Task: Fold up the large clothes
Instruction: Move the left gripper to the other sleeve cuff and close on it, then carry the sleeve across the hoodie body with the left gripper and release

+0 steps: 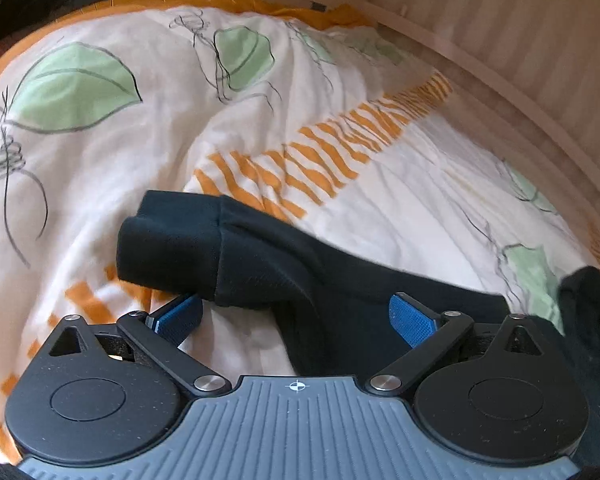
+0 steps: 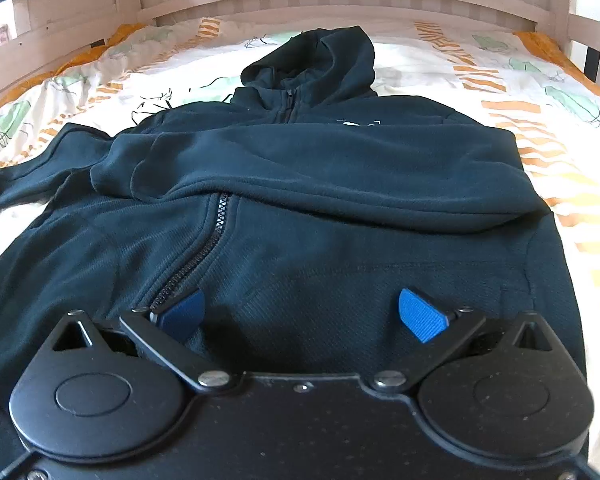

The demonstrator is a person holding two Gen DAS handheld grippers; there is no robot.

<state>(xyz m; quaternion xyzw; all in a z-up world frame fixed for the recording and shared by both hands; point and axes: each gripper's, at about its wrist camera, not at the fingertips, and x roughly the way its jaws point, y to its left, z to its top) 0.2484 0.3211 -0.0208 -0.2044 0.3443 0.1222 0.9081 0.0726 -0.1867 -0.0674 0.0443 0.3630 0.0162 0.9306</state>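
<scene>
Meanwhile, on a bed under a white leaf-printed quilt with orange stripes (image 2: 512, 92), the dark navy zip-front fleece hoodie (image 2: 300, 216) lies front up, one sleeve (image 2: 320, 172) laid across its chest to narrow it for folding; I hold my left gripper (image 1: 296, 316) spread wide around the other sleeve's cuff (image 1: 168, 248), nothing pinched yet, while my right gripper (image 2: 300, 314) hovers released over the hem, apparently ready for the next fold

Both wrist views look low and close over the hoodie (image 2: 300, 208)
</scene>
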